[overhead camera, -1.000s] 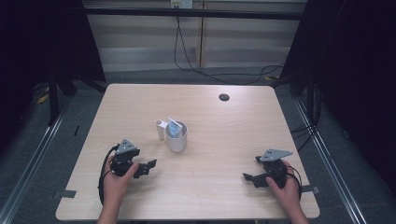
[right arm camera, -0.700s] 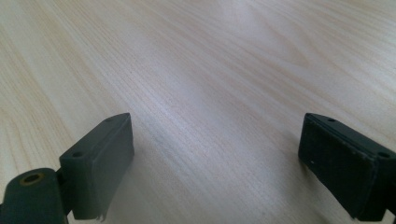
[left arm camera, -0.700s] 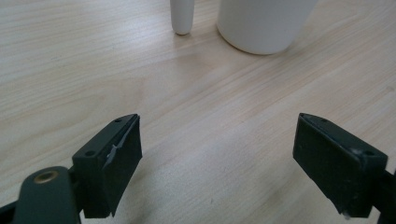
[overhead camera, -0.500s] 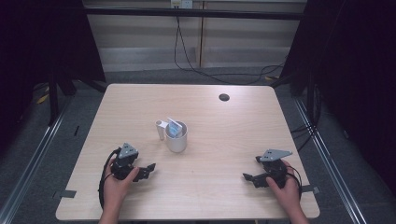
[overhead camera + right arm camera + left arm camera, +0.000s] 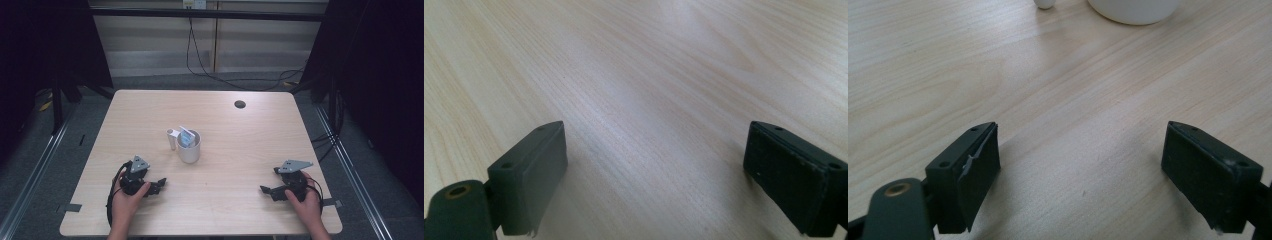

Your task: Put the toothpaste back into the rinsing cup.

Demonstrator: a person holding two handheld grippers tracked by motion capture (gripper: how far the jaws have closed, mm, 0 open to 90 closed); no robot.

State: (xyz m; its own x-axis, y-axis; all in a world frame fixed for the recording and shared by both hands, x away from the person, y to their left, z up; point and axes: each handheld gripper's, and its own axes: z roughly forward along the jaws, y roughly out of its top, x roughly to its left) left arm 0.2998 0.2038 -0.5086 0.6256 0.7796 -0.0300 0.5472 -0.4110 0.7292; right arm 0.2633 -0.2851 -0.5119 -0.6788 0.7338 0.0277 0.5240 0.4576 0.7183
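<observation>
White cup [image 5: 189,146] stands mid-table on the wooden table [image 5: 240,145], a small packet inside. Left gripper [image 5: 159,183] and right gripper [image 5: 263,189] rest well apart from it, jaws spread and empty; all handling seems left to do.

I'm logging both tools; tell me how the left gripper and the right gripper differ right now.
The left gripper points right, toward the white cup; the right gripper points left, with bare table ahead. The left sits nearer the cup than the right. Both rest low with jaws wide open, holding nothing.
</observation>
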